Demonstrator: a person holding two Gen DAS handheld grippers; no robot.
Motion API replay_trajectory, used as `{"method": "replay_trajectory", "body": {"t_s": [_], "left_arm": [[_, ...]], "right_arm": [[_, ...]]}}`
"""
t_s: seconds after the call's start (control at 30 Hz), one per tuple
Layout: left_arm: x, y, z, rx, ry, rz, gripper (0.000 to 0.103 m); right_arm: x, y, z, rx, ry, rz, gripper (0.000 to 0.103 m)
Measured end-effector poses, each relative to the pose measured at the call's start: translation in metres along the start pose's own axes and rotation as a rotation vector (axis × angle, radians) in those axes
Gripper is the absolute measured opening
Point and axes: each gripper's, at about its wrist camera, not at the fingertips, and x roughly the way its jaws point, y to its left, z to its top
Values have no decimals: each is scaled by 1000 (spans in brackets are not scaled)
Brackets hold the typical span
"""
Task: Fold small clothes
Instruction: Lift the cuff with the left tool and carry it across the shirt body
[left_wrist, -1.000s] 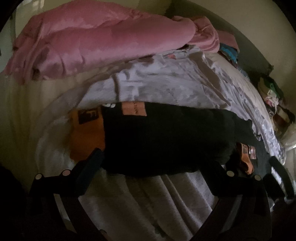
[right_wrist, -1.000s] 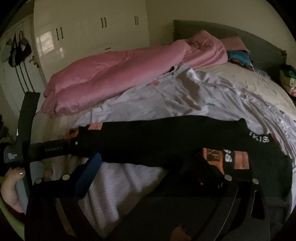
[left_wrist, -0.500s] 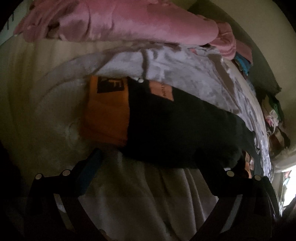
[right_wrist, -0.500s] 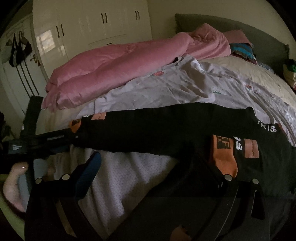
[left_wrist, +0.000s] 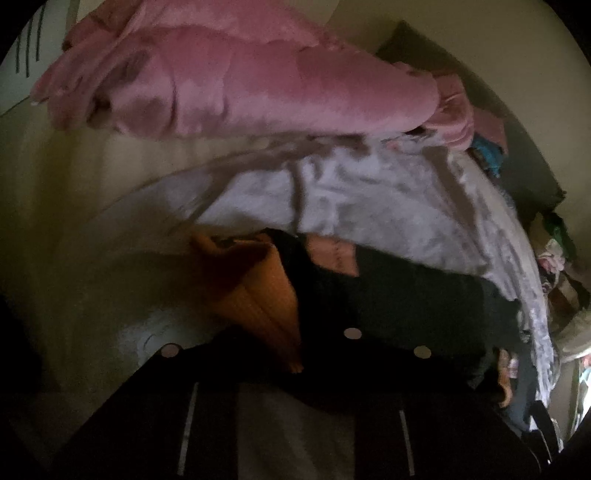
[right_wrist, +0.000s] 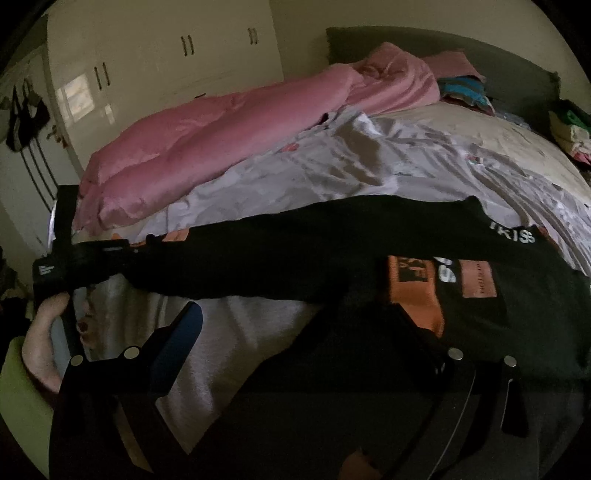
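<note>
Closing since half a second ago, the left tool (left_wrist: 295, 343) now pinches the garment's (right_wrist: 332, 236) orange cuff (left_wrist: 258, 299). Right tool (right_wrist: 314, 332) gapes wide, empty, over the garment on the bed (right_wrist: 480, 147).

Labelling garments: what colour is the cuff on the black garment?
Orange cuff, ribbed; clearest in the left wrist view.

- The black garment (right_wrist: 332, 236) is seen as matt knitted cloth, with ribbed orange cuffs (left_wrist: 258, 295).
- A satin-like sheen is shown by the pink duvet (right_wrist: 221, 136).
- The wardrobe doors (right_wrist: 159, 66) are finished glossy and smooth.
</note>
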Motion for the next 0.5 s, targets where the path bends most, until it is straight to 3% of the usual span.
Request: {"method": "replay_trajectory", "body": {"t_s": [0.37,0.5], "left_arm": [[-66,-81,-2,206,-169,-117,6],[-82,-110,-8,259,-181,-175,6]], "right_arm": [[-37,-40,-4,82,-65,-47,98],[-55,-55,-4,107,-95,-66,98]]}}
